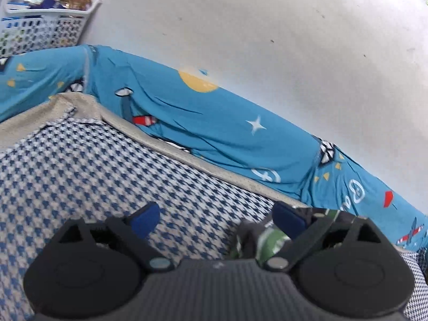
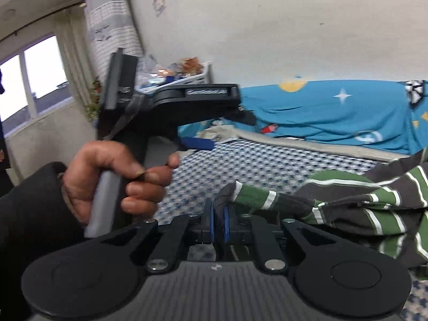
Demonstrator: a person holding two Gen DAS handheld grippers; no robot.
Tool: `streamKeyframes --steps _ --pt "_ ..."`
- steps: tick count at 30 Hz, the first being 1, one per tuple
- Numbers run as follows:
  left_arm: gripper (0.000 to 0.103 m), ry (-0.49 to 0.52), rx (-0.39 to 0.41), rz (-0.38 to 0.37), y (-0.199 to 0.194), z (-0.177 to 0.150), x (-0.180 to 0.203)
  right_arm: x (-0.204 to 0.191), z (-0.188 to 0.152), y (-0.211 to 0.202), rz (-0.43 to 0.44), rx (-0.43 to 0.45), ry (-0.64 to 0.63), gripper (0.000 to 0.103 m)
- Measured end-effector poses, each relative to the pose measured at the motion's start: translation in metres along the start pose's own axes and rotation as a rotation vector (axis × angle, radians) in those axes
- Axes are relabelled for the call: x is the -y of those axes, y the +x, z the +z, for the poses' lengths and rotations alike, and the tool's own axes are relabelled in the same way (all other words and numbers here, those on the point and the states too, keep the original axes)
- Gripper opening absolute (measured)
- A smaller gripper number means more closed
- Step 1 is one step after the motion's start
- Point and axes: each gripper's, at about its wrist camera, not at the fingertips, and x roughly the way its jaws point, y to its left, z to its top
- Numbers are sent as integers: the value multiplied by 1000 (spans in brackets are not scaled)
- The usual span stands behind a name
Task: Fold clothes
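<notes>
A dark grey garment with green and white stripes (image 2: 347,200) lies crumpled on the blue-and-white houndstooth bed sheet (image 2: 267,165). My right gripper (image 2: 218,211) is shut on a dark edge of that garment, which spreads away to the right. A small part of the striped garment (image 1: 267,235) shows behind the right finger in the left wrist view. My left gripper (image 1: 216,214) hangs open over the sheet (image 1: 80,174) with nothing between its blue pads. A person's hand (image 2: 107,176) holds the left gripper (image 2: 222,131) to the left of the right one.
A blue duvet with stars and planes (image 1: 214,123) is bunched along the white wall behind the bed. A white basket of odds and ends (image 1: 45,26) stands at the far left. A window (image 2: 26,85) and a tall covered appliance (image 2: 112,21) are at the left.
</notes>
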Motion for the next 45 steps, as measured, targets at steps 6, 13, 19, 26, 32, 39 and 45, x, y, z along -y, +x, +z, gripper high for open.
streamKeyframes --steps 6,13,19,26,32,39,45 --pt "95 -11 -1 20 -6 2 -17 -23 -13 19 109 -61 -39 13" --pt "97 7 -23 12 -2 -1 -15 -25 -19 28 109 -109 -80 20" --pt "98 43 -46 2 2 -8 -7 -11 -15 14 53 -86 -64 27" --pt "99 113 -104 -19 13 -24 9 18 -6 -9 -81 -24 -13 38" --pt "99 194 -174 -19 28 -47 26 55 -9 -24 -278 9 66 39" --pt "99 264 -257 4 44 -74 41 100 -16 -37 -496 39 186 44" --pt "99 288 -299 13 51 -87 46 121 -18 -30 -567 47 245 52"
